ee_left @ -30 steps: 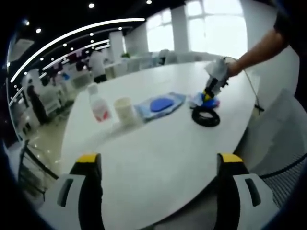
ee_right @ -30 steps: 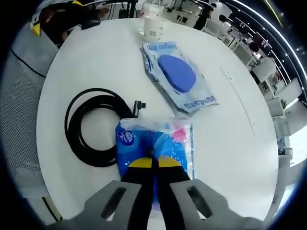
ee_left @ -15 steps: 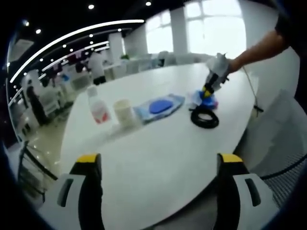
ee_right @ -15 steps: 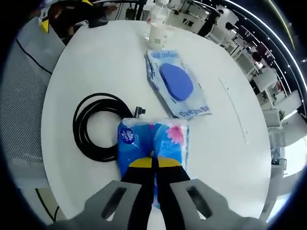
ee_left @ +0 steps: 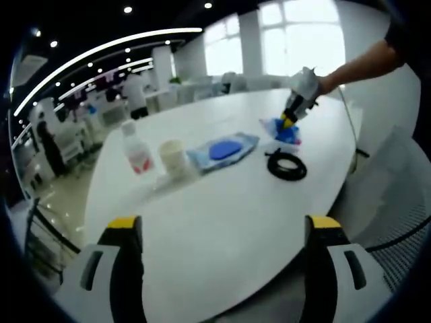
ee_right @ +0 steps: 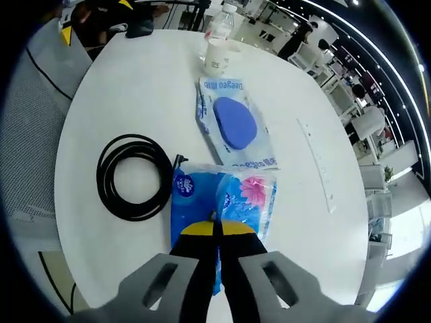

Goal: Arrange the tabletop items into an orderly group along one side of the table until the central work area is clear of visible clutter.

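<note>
Above the round white worktop (ee_right: pixel 135 74), right tongs (ee_right: pixel 216 229) pinch a blue plastic tissue pack (ee_right: pixel 222 202) beside the black coiled cable (ee_right: pixel 133 176), apparently for regrouping; left tongs (ee_left: pixel 225 225) hang wide, empty.

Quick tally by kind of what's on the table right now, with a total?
Bottle: 1
Paper cup: 1
Wipes pack with blue lid: 1
Blue tissue pack, held in the right gripper: 1
Coiled black cable: 1
Total: 5
</note>
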Motion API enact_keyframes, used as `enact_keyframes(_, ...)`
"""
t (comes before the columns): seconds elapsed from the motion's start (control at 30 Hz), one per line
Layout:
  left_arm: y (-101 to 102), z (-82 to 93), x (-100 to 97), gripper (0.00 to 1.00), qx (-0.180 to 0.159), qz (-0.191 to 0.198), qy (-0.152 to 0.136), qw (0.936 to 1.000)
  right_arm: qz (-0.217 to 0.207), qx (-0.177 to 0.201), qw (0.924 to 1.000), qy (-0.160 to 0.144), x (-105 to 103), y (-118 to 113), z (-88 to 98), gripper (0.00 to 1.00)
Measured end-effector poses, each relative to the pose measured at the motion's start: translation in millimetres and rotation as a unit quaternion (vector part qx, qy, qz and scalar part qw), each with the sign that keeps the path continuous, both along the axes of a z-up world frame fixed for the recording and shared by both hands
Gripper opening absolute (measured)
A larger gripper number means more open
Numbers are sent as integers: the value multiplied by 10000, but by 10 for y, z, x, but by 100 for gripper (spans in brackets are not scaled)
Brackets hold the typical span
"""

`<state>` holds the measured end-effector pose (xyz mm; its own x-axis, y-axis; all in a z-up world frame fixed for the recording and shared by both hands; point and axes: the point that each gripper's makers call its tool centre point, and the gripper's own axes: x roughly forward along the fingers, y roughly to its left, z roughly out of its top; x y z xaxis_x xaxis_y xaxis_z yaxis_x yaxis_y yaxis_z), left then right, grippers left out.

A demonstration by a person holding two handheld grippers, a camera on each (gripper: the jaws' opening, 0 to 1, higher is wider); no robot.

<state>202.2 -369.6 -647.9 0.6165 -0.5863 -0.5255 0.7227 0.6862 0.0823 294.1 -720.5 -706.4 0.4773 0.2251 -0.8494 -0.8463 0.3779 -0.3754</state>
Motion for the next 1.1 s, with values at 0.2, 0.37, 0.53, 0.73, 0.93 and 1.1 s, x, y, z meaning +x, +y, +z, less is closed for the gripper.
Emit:
enact_keyframes(0.2,4,-11,-5,97,31,-1,23,10000,147,-183,9997,-26,53,-101,38,0)
enact_keyframes(0.37,-5,-18,-14,97,32,-39,47,10000,265,-338,9991,-64,100,-166,62,0)
enact_keyframes(0.53,-7,-8,-14,98,23,-33,32,10000,436,-544,9975,-107,156,-210,18,0)
enact_keyframes(0.73,-2,-9,-13,99,26,-22,37,10000,555,-779,9953,-147,261,-292,-52,0)
enact_keyframes(0.93,16,-50,-17,98,117,-20,105,9999,677,-958,9928,-251,353,-339,-91,0)
enact_keyframes(1.1,27,-74,-22,98,161,-11,153,9998,730,-1002,9919,-289,425,-363,-148,0)
